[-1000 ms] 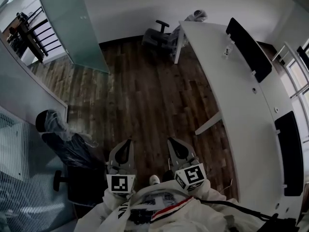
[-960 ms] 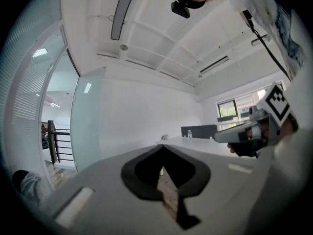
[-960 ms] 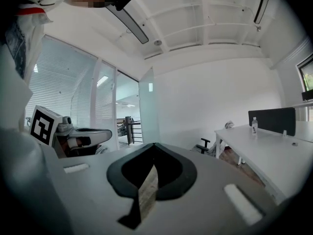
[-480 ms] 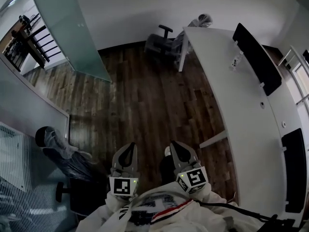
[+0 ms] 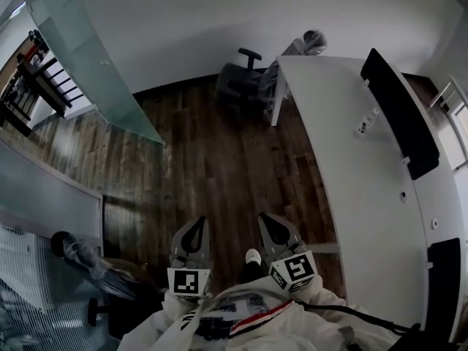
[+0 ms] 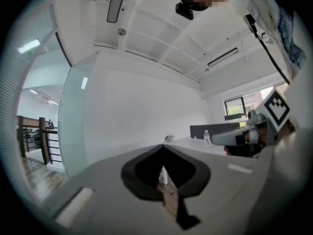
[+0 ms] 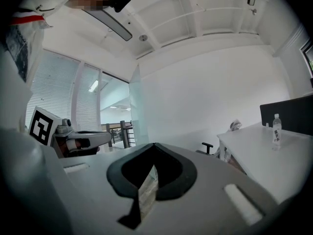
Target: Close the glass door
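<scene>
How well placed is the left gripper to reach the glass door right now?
Probably not yet: the left gripper sits by the body, the glass door far across the wooden floor. Nothing visibly blocks the path; stepping closer should do.

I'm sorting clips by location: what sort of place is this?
Probably an office: a long white desk with dark divider panels, a wheeled chair, and a frosted glass door.

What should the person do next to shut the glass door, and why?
Probably step toward the glass door. It stands open, across the wooden floor at upper left, and the left gripper and right gripper, both shut and empty, are not near it.
</scene>
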